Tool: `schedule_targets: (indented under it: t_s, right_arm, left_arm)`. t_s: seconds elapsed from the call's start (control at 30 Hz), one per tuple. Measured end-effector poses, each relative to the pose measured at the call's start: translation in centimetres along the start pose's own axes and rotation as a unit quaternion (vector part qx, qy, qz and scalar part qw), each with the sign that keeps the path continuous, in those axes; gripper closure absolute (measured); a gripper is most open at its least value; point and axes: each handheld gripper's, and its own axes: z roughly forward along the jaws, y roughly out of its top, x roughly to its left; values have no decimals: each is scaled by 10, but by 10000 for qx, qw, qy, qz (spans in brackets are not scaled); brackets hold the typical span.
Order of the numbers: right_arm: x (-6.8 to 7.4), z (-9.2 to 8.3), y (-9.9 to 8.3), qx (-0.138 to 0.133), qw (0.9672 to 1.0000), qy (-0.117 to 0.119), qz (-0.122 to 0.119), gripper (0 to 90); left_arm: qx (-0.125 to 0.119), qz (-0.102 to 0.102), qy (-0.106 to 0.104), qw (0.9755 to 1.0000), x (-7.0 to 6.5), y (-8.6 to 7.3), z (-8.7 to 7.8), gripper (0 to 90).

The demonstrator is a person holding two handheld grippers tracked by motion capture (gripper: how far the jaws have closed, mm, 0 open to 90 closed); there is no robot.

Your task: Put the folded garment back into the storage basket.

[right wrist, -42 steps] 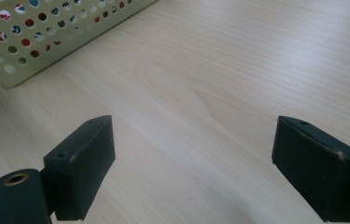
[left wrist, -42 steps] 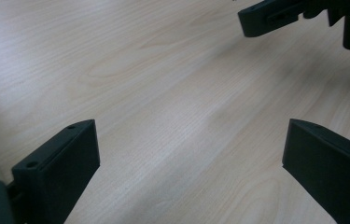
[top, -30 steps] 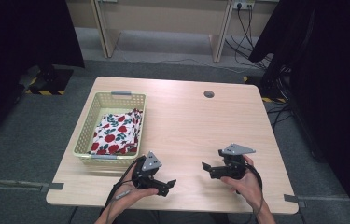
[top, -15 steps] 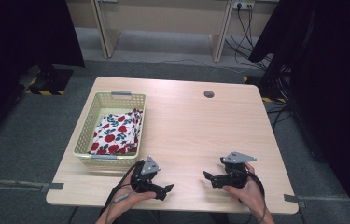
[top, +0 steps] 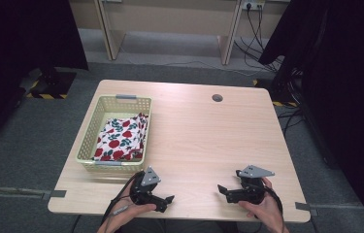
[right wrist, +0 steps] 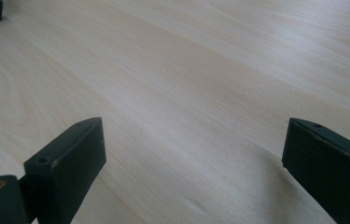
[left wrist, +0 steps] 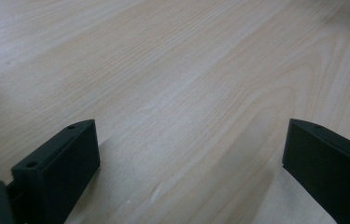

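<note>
1. The left claw (top: 169, 200) rests low at the near edge of the table (top: 208, 131), held in the person's left hand (top: 128, 213). In the left gripper view its jaws stand wide apart with nothing but bare wood between them, so it is released and carries nothing.
2. The right claw (top: 222, 188) sits at the same near edge, well apart from the left one, gripped by the right hand (top: 262, 206). The right gripper view shows its jaws spread just as wide over plain wood; it too is released and empty.
3. The two claws point inward, roughly toward each other, across a bare stretch of table. This looks like a resting or ready pose, close to the person's body and out of the way of the work area.
4. The cloth (top: 121, 138), white with red and green print, lies folded or bunched inside the basket (top: 88, 141), which stands on the left part of the table, just beyond the left claw.
5. The basket likely keeps the cloth gathered in one spot. It sits nearest the left claw, so that side seems the natural one to reach in first.
</note>
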Motion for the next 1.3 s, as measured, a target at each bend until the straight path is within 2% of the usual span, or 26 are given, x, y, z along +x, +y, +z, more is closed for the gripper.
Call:
schedule_targets:
  t_s: [0.2, 0.4, 0.57, 0.83, 1.3]
  right_arm:
    - [3, -6, -7, 133, 9999, -68, -11, 68]
    - [7, -11, -15, 248, 9996, -122, -58, 61]
    - [11, -13, -19, 320, 9985, -360, -262, 57]
    - [14, -15, -23, 271, 9986, -377, -243, 48]
    - [18, -25, -33, 228, 9987, -378, -242, 43]
  left_arm:
    - [-16, 45, 155, 9999, 3, -9, -7, 28]
    - [39, 231, 295, 9993, 0, -13, -10, 25]
    - [20, 221, 297, 9993, -2, -16, -12, 16]
    - [-174, 181, 354, 9991, -1, -25, -17, 16]
    - [-259, 116, 434, 9987, -3, -32, -22, 17]
